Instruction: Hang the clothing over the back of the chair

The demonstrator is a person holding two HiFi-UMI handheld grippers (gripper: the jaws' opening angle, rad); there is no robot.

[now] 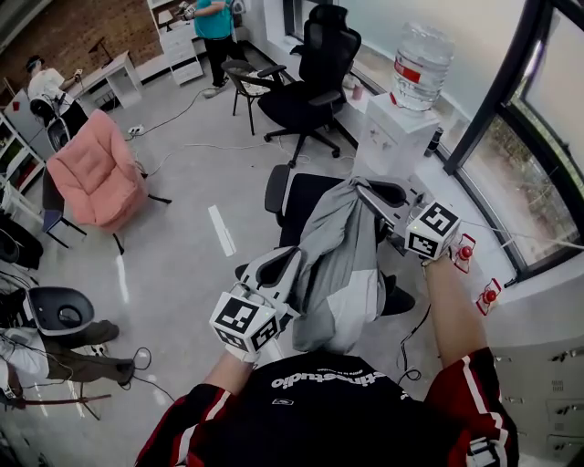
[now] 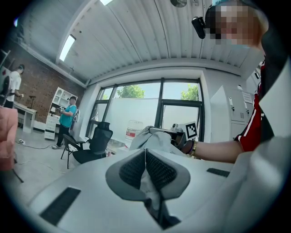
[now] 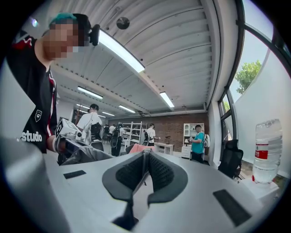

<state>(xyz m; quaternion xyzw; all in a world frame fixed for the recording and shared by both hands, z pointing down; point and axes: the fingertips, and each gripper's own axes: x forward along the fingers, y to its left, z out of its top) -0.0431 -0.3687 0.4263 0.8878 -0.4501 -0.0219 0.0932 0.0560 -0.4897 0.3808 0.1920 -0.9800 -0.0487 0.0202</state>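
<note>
A grey piece of clothing [image 1: 339, 264] hangs stretched between my two grippers, draped down over a black office chair [image 1: 294, 202] whose seat and armrests show beneath it. My left gripper [image 1: 290, 262] is shut on the lower left edge of the cloth, and grey fabric is pinched between its pads [image 2: 157, 169]. My right gripper [image 1: 370, 193] is shut on the upper end of the clothing, near the chair's far armrest. In the right gripper view the pads [image 3: 159, 172] press together and the clothing [image 3: 86, 155] bunches at the left. The chair's back is hidden under the cloth.
A second black office chair [image 1: 315, 77] stands farther back, beside a white water dispenser [image 1: 401, 128] by the window. A pink armchair [image 1: 96, 173] sits at the left. Cables [image 1: 187, 146] run across the grey floor. People stand at the far desks [image 1: 214, 27].
</note>
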